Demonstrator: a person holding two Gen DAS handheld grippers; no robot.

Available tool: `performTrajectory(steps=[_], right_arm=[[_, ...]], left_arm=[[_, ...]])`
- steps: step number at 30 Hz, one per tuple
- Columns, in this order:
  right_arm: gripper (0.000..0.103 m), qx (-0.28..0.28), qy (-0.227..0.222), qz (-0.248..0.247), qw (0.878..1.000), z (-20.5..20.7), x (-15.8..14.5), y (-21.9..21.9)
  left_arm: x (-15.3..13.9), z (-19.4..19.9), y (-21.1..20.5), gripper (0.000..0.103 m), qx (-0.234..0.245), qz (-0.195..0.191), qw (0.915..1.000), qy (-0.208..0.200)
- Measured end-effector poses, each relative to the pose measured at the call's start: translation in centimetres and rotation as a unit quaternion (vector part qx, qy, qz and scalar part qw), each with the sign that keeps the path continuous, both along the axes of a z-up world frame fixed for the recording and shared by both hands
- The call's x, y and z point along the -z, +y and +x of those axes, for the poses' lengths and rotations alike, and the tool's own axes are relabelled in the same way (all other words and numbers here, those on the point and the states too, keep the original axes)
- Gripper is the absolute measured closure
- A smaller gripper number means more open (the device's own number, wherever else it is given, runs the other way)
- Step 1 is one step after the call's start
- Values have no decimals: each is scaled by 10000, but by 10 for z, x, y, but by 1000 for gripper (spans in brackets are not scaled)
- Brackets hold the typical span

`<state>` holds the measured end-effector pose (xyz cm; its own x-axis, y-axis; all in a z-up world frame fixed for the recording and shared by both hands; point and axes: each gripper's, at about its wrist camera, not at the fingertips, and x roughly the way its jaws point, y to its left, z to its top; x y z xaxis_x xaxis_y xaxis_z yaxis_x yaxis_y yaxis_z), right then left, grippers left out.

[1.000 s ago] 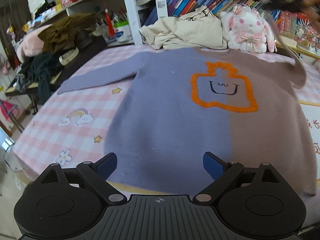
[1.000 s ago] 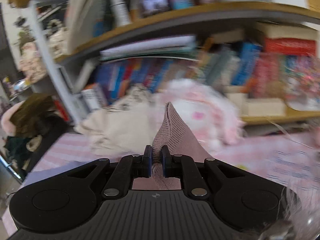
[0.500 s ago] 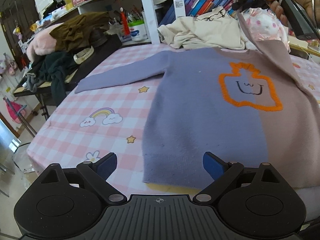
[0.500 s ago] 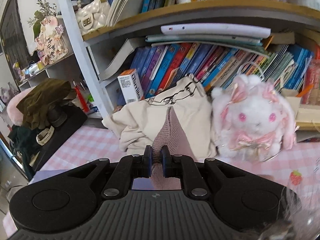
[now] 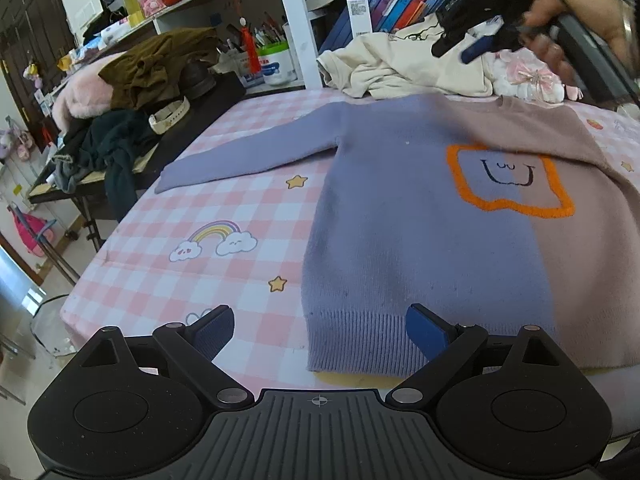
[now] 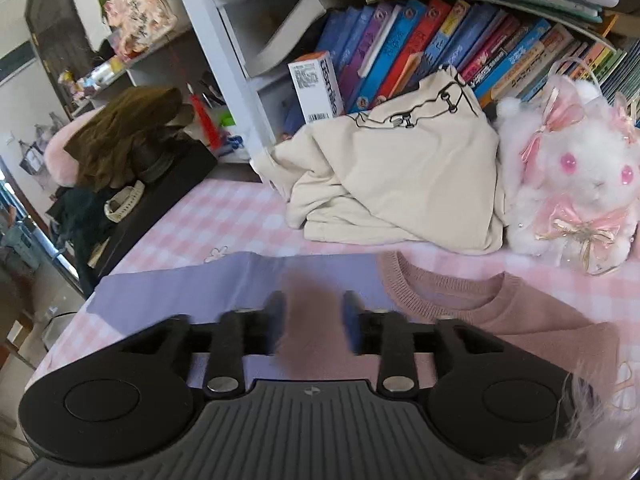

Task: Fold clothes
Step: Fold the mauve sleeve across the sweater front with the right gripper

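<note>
A sweater [image 5: 420,240], purple on one half and dusty pink on the other, with an orange outline on the chest, lies flat on the pink checked sheet [image 5: 200,208]. Its purple sleeve [image 5: 248,156] stretches out to the left. My left gripper [image 5: 320,332] hangs open just in front of the ribbed hem and holds nothing. A hand holds my right gripper [image 5: 454,52] above the collar. Its jaws are opening. The pink sleeve cuff [image 6: 310,320] sits blurred between them with the pads [image 6: 276,312] off it, over the sweater's neckline [image 6: 500,312].
A crumpled cream garment [image 5: 400,68] and a white plush rabbit [image 6: 572,184] lie behind the collar, under a shelf of books [image 6: 400,48]. Dark and brown clothes [image 5: 120,120] are piled on a black stand to the left. The sheet's edge drops to the floor at front left.
The right gripper has come down toward the collar and its jaws have parted, letting go of the pink sleeve. The left gripper has shifted left along the hem.
</note>
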<state>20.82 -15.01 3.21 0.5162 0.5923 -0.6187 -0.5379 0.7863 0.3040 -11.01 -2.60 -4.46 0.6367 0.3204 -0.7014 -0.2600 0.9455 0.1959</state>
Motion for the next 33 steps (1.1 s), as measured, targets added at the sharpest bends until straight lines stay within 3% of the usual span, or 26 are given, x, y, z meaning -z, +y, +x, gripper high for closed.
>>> performTrajectory(steps=[3, 8, 12, 16, 19, 24, 27, 29, 31, 33], right_arm=[[59, 135, -3, -4, 9999, -10, -4, -29], [59, 458, 184, -588, 9970, -42, 9, -102], [57, 654, 664, -858, 9919, -79, 32, -157], [54, 697, 1015, -1058, 9867, -111, 58, -181], [55, 720, 1080, -841, 9880, -123, 69, -189], [69, 881, 1026, -823, 9874, -110, 77, -185], [80, 904, 964, -921, 9869, -99, 81, -183], [98, 927, 896, -1006, 9865, -96, 83, -183], [101, 939, 891, -1008, 9865, -94, 85, -186], [102, 956, 860, -1051, 9861, -95, 85, -190]], left_arm=[[-2, 4, 1, 8, 15, 17, 10000, -82], [1, 15, 6, 8, 82, -157, 9998, -108], [12, 24, 13, 8, 173, -451, 9988, 103], [22, 28, 22, 10, 15, -638, 9979, 146], [26, 31, 30, 11, -146, -805, 9965, 152], [36, 35, 40, 34, -383, -1173, 9921, 244], [39, 35, 42, 38, -544, -1323, 9897, 103], [39, 36, 40, 44, -570, -1308, 9898, 54], [37, 39, 38, 53, -545, -1297, 9901, 38], [37, 40, 37, 54, -558, -1298, 9900, 32]])
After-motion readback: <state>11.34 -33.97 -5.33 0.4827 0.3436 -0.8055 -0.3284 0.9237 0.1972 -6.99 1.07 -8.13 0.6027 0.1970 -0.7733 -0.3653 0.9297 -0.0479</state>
